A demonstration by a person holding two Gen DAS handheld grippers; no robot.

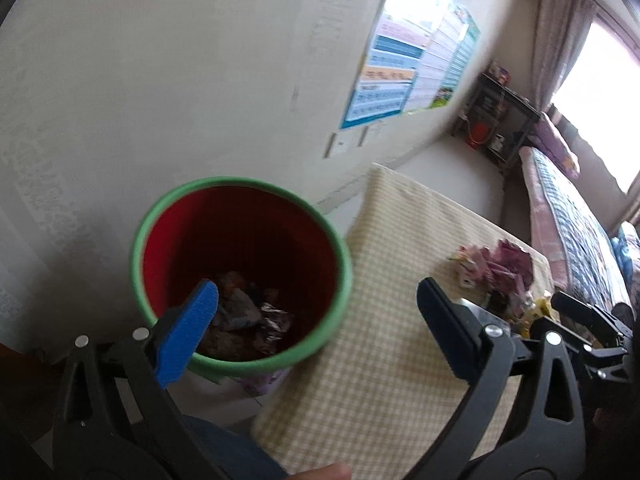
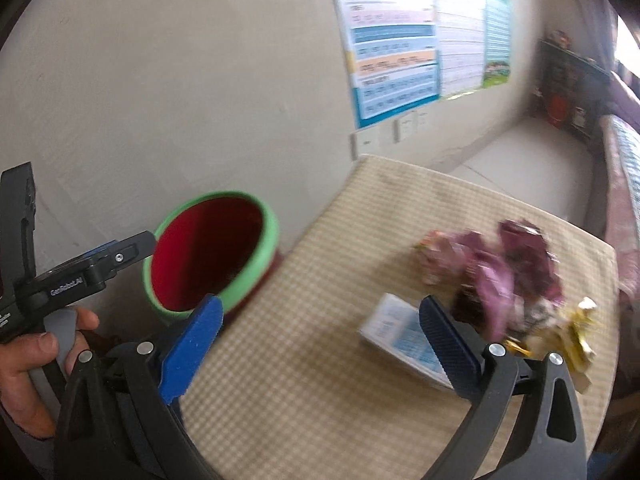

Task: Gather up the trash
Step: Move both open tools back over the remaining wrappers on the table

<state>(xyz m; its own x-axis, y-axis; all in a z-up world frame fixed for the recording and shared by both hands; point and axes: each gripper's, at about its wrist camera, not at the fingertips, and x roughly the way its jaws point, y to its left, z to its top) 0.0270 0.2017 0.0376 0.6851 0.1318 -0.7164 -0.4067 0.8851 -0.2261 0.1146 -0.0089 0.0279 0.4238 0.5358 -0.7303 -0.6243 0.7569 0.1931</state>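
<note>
A red bin with a green rim [image 1: 240, 272] stands on the floor left of the table and holds crumpled wrappers [image 1: 248, 312]. My left gripper [image 1: 316, 320] is open and empty above the bin's near edge. The bin also shows in the right wrist view [image 2: 212, 252]. My right gripper [image 2: 320, 344] is open and empty over the checked tablecloth [image 2: 320, 380]. A pile of pink and purple wrappers [image 2: 500, 276], a white and blue packet [image 2: 404, 340] and a yellow wrapper [image 2: 572, 336] lie on the table right of it. The pile also shows in the left wrist view [image 1: 496, 268].
A beige wall with posters [image 2: 400, 48] stands behind the table. A dark shelf [image 1: 500, 120] is in the far corner, and a bed with a patterned cover [image 1: 580, 240] runs along the right. The left gripper's body [image 2: 60, 280] shows in the right wrist view.
</note>
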